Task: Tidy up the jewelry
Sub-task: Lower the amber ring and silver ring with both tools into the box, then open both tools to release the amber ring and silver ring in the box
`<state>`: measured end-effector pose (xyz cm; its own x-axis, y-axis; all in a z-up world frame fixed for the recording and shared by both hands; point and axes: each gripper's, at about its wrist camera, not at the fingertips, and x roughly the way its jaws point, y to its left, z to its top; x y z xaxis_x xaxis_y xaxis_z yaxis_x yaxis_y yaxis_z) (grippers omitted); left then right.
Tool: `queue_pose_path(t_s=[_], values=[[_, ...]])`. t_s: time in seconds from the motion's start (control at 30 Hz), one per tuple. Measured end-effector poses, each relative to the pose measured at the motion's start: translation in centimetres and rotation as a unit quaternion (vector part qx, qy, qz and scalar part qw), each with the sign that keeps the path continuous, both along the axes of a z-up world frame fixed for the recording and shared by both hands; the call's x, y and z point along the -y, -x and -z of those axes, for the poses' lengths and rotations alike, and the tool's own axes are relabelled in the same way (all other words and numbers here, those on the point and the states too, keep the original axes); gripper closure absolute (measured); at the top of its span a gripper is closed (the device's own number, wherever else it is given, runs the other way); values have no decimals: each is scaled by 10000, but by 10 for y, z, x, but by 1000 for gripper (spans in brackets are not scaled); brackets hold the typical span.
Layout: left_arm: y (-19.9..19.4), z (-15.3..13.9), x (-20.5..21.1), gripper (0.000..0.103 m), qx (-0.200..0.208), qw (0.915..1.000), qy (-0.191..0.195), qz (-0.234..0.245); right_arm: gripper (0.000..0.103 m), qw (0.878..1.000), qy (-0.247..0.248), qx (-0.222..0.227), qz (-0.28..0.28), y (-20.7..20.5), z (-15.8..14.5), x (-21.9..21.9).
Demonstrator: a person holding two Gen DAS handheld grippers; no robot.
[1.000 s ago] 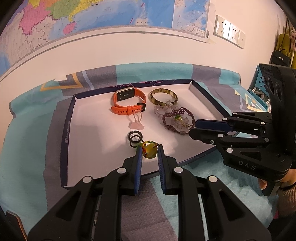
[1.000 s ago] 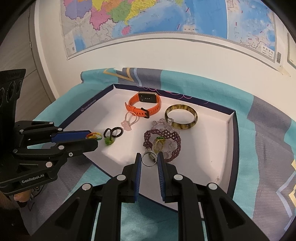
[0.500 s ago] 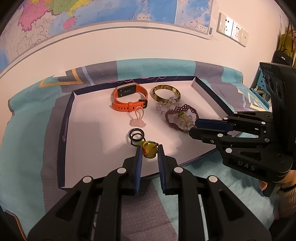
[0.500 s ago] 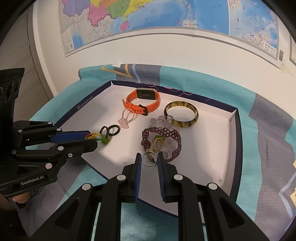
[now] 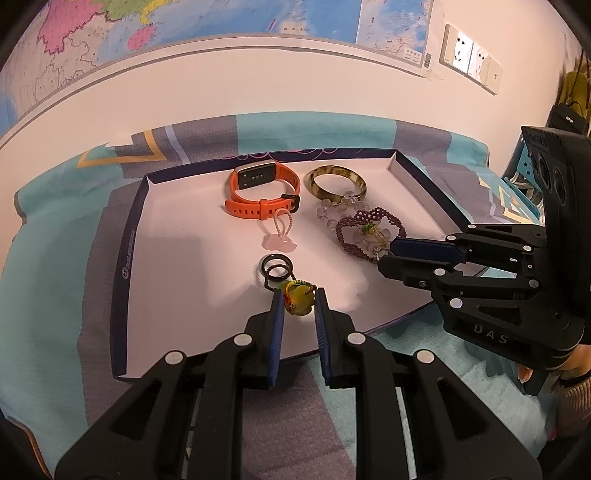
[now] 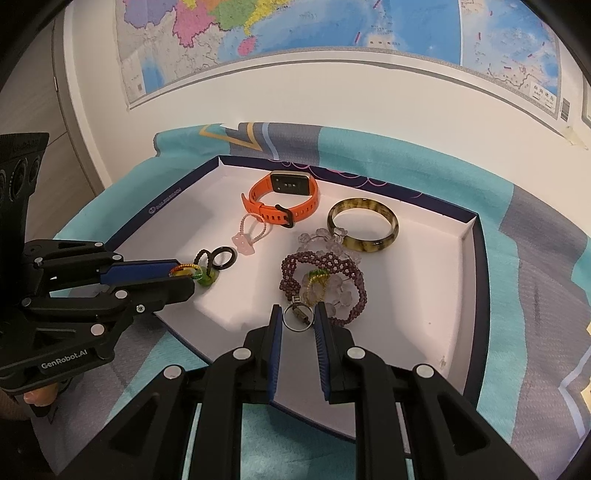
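Your left gripper (image 5: 299, 301) is pinched on the yellow-green charm (image 5: 298, 302) mid-frame, and your right gripper (image 6: 298, 317) is clamped on the metal ring (image 6: 295, 318) lower-center.

wall: we see plain white wall (image 5: 258, 92) ahead of the fingers
map: colourful wall map (image 6: 332, 26) high above the fingertips, white border
sockets: white outlet plates (image 5: 471, 62) up and right of the left fingers
cloth: teal and grey patterned cloth (image 6: 369, 144) covering the surface under the fingers
light: warm indoor light, soft shadows
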<state>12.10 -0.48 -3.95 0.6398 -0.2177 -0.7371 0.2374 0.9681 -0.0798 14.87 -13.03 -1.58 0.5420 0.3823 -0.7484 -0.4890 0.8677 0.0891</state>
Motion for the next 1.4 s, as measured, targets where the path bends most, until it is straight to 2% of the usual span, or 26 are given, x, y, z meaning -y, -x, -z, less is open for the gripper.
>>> queue_pose_path(t_s=[0.67, 0.93, 1.03, 1.13, 1.17, 1.27, 1.33, 1.37, 1.4], values=[[-6, 3, -4, 86, -116, 9998, 124, -89, 87, 10000, 63, -22, 49, -2, 1, -3], [-6, 3, -5, 82, -112, 9997, 141, -151, 87, 9999, 62, -15, 80, -2, 2, -3], [-5, 3, -6, 74, -102, 9996, 167, -180, 87, 9999, 47, -10, 105, -2, 2, -2], [-3, 2, -7, 58, -63, 9996, 177, -211, 84, 9999, 3, -2, 142, -1, 1, 0], [-2, 1, -8, 49, -45, 9996, 191, -225, 83, 9999, -16, 9, 151, 0, 0, 1], [3, -1, -9, 38, 19, 9995, 201, -234, 76, 9998, -75, 43, 172, 5, -3, 4], [7, -3, -9, 30, 116, 9995, 146, -253, 63, 9997, -118, 89, 204, 9, -6, 6], [10, -5, -9, 23, 162, 9995, 114, -260, 61, 9995, -151, 123, 237, 11, -8, 8], [14, -7, -9, 11, 230, 9993, 88, -267, 59, 9993, -218, 178, 261, 16, -11, 11]])
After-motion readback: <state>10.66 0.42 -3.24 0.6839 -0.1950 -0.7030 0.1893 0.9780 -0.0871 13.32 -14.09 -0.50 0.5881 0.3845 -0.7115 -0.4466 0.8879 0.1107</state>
